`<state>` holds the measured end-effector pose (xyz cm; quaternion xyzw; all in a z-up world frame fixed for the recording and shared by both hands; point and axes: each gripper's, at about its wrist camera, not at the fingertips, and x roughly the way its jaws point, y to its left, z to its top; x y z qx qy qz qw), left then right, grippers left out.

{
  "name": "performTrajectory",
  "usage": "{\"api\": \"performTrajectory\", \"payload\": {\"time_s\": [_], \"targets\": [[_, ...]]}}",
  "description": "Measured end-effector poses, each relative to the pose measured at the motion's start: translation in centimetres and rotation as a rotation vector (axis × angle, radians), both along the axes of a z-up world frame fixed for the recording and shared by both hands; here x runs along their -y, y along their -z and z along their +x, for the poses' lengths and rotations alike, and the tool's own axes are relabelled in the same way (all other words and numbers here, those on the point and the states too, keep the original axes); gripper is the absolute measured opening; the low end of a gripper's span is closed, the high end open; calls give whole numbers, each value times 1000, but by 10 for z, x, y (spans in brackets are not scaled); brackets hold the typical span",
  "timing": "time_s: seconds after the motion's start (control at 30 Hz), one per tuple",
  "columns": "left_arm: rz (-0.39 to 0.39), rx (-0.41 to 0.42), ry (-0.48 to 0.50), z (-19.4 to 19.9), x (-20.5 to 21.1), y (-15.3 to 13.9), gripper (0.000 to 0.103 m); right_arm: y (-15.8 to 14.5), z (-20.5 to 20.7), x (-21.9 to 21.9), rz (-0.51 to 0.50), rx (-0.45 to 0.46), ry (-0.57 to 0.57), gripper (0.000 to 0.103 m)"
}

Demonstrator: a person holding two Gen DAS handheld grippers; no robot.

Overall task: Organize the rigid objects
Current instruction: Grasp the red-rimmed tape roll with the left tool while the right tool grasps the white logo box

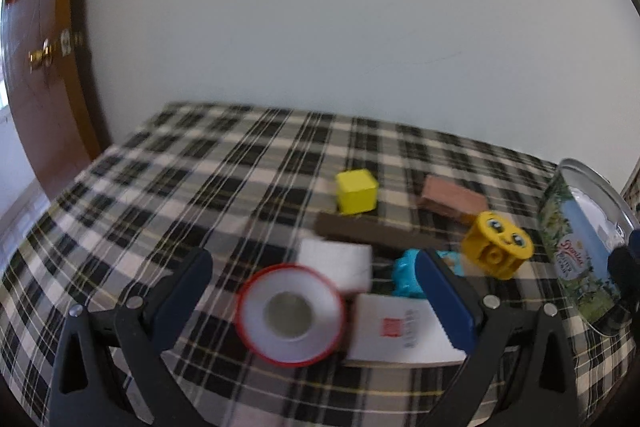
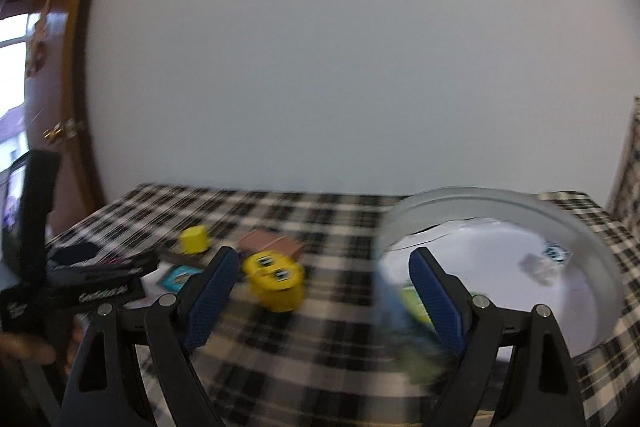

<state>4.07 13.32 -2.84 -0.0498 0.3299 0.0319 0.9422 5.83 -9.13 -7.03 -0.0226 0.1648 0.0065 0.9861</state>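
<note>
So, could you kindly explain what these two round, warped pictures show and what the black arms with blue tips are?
Each picture comes from a fisheye camera on a hand-held gripper, looking along its two fingers. The left gripper and right gripper both stand open and hold nothing. On the checked tablecloth lie a red-rimmed tape roll, a white card, a yellow cube, a brown block, a blue toy and a yellow smiley block. An open tin stands at the right.

cloth [image 1: 208, 187]: black-white plaid | cube [image 1: 357, 191]: yellow | roll [image 1: 291, 314]: red-rimmed white
</note>
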Motion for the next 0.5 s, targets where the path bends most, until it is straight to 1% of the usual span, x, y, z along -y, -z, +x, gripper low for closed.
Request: {"api": "performTrajectory", "payload": {"time_s": [0.13,0.27,0.37,0.5], "targets": [[-29,-66,-5,6,-15,9,102,6,7,-18,15,-88,-115,89],[-50,-134,-3,12,-26,19,102,13,14,-35,-36,-152,-200,89],[-99,-151,-13,13,-36,23,103,21,27,-42,-46,-223,-245,89],[-99,-165,-21,13,-44,25,102,31,47,-47,-36,-320,-319,89]]}}
